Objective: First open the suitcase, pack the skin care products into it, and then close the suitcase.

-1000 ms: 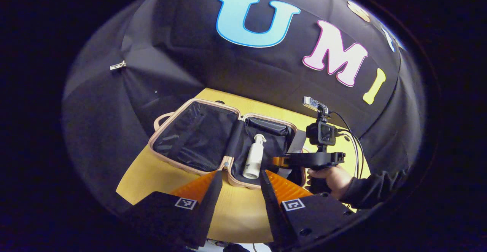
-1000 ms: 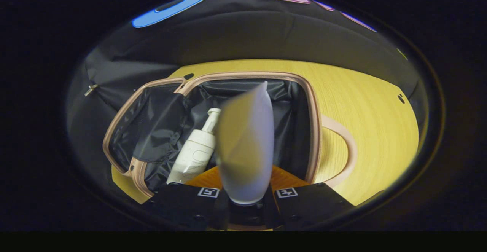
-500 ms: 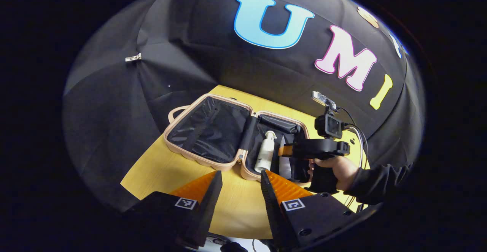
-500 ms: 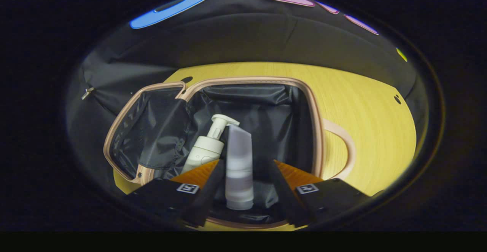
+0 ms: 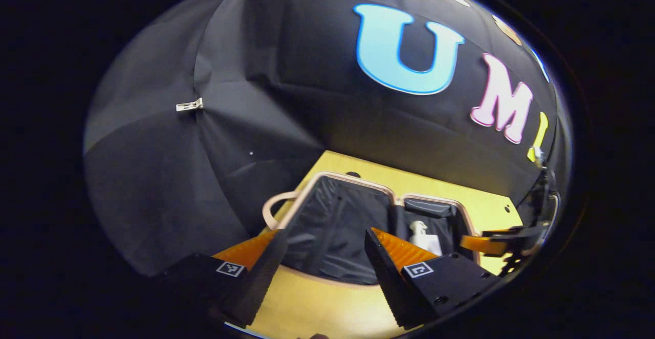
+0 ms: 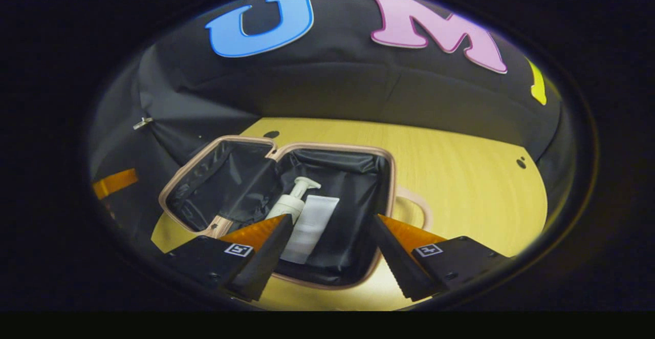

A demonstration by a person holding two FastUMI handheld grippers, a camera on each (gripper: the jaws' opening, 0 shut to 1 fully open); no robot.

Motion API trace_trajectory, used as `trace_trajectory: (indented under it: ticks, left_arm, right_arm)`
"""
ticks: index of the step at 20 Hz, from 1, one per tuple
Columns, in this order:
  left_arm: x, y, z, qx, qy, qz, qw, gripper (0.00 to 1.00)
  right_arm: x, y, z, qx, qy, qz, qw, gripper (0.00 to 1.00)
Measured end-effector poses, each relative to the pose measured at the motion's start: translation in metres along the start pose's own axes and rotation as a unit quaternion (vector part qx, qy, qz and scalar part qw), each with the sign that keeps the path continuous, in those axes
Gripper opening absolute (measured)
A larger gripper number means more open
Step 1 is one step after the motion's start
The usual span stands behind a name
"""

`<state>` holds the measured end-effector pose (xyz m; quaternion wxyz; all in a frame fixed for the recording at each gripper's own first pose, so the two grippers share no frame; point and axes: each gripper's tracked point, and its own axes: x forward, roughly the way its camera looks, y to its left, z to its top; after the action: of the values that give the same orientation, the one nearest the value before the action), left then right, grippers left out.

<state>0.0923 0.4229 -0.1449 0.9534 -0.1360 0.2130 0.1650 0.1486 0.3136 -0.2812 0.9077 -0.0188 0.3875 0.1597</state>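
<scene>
With both bottles lying side by side in the right half of the open suitcase (image 6: 389, 195) on the desk (image 6: 460, 175), I'd say packing's done. My right tongs (image 6: 330, 236) and left tongs (image 5: 322, 249) gape wide, empty. Closing comes next: swing the left half over. Latches? Can't make them out.

Both tools (image 5: 322, 249) (image 6: 332, 239) spread, empty

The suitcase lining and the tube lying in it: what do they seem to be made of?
The suitcase lining looks like thin black synthetic fabric, judging by its creases and faint sheen. The tube seems to be soft, matte, frosted plastic with a flat crimped end, though the exact material is uncertain.
</scene>
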Motion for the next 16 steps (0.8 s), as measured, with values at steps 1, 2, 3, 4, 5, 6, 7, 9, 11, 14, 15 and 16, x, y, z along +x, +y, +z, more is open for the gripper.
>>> trace_trajectory:
  ticks: [1,2,3,4,5,6,7,9,11,14,15,16]
  left_arm:
    - [0.018,0.014,0.004,0.002,0.005,0.005,1.000,0.97]
    - [0.035,0.028,0.005,0.002,0.014,0.014,1.000,0.96]
    - [0.052,0.040,0.005,0.001,0.026,0.014,1.000,0.96]
    - [0.067,0.054,0.007,-0.002,0.031,0.025,0.999,0.97]
    - [0.087,0.066,0.009,-0.002,0.029,0.029,0.999,0.97]
    - [0.104,0.079,0.009,-0.007,0.029,0.035,0.999,0.97]
    - [0.120,0.088,0.003,-0.014,0.040,0.033,0.999,0.97]
    - [0.148,0.102,-0.010,-0.028,0.075,0.033,0.996,0.97]
    - [0.173,0.106,-0.023,-0.029,0.104,0.028,0.994,0.97]
    - [0.199,0.114,-0.037,-0.006,0.142,0.029,0.989,0.97]
    - [0.206,0.117,-0.047,-0.001,0.159,0.030,0.987,0.96]
    - [0.210,0.119,-0.052,-0.002,0.173,0.029,0.984,0.96]
  right_arm:
    - [-0.009,-0.003,0.000,-0.008,-0.007,0.006,1.000,0.98]
    - [-0.016,-0.008,0.000,-0.018,-0.012,0.006,1.000,0.98]
    - [-0.024,-0.013,-0.002,-0.027,-0.014,0.005,1.000,0.98]
    - [-0.030,-0.018,-0.004,-0.035,-0.017,0.006,0.999,0.98]
    - [-0.037,-0.023,-0.006,-0.038,-0.021,0.003,0.999,0.98]
    - [-0.043,-0.029,-0.008,-0.036,-0.023,-0.002,0.999,0.98]
    - [-0.049,-0.035,-0.010,-0.033,-0.027,-0.007,0.999,0.98]
    - [-0.060,-0.050,-0.015,-0.027,-0.031,-0.024,0.999,0.98]
    - [-0.072,-0.067,-0.029,-0.021,-0.015,-0.043,0.999,0.98]
    - [-0.084,-0.087,-0.043,-0.012,0.005,-0.060,0.998,0.98]
    - [-0.089,-0.092,-0.049,-0.009,0.008,-0.063,0.998,0.98]
    - [-0.091,-0.097,-0.053,-0.009,0.009,-0.068,0.998,0.97]
